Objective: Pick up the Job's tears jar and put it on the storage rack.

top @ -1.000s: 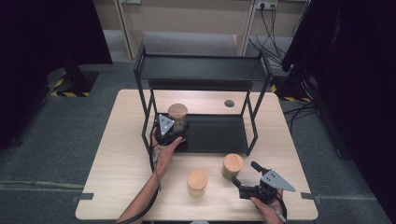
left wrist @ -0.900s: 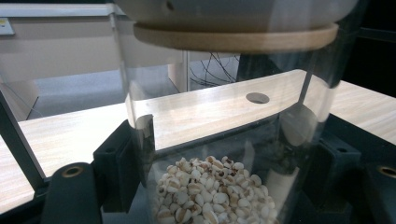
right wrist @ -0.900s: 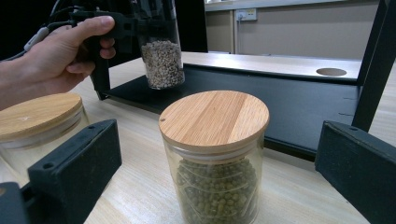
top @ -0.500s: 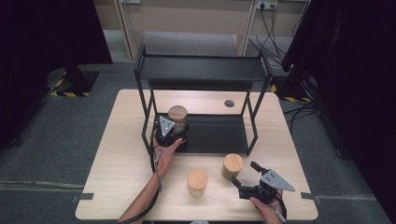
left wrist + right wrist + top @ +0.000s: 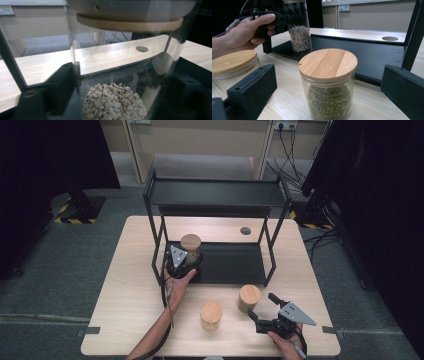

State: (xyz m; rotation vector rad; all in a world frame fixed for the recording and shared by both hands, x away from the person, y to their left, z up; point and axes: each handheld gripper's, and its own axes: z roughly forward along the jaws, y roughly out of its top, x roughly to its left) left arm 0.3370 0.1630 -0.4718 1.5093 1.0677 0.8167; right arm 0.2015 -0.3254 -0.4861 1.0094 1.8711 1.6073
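A glass jar of pale grain (image 5: pixel 190 251), closed with a wooden lid, is found standing on the lower tray of the black shelf rack (image 5: pixel 235 265), at that tray's left end, just inside the rack's front left post. The left gripper (image 5: pixel 180 262) is placed against this jar from the near side. Its jaws have just been opening, and the jar is still between them. In the left gripper view the jar's glass wall (image 5: pixel 120 75) is seen very close, with one black jaw beside it on the left; whether the pads press on the glass cannot be told.

The right gripper (image 5: pixel 263 312) is held near the tabletop's front right corner. Its jaws are spread wide around nothing, and the jar of green beans (image 5: pixel 328 85) stands on the tabletop between and beyond them, untouched. A third lidded jar (image 5: pixel 211 315) stands near the front edge, just to the left of the bean jar.

Risks are judged as follows. If the left gripper is withdrawn at an angle, a jaw could drag the grain jar and tip it off the tray's front lip. The rack post close by could be struck. On the right, a closing off centre could push the bean jar against its neighbour.
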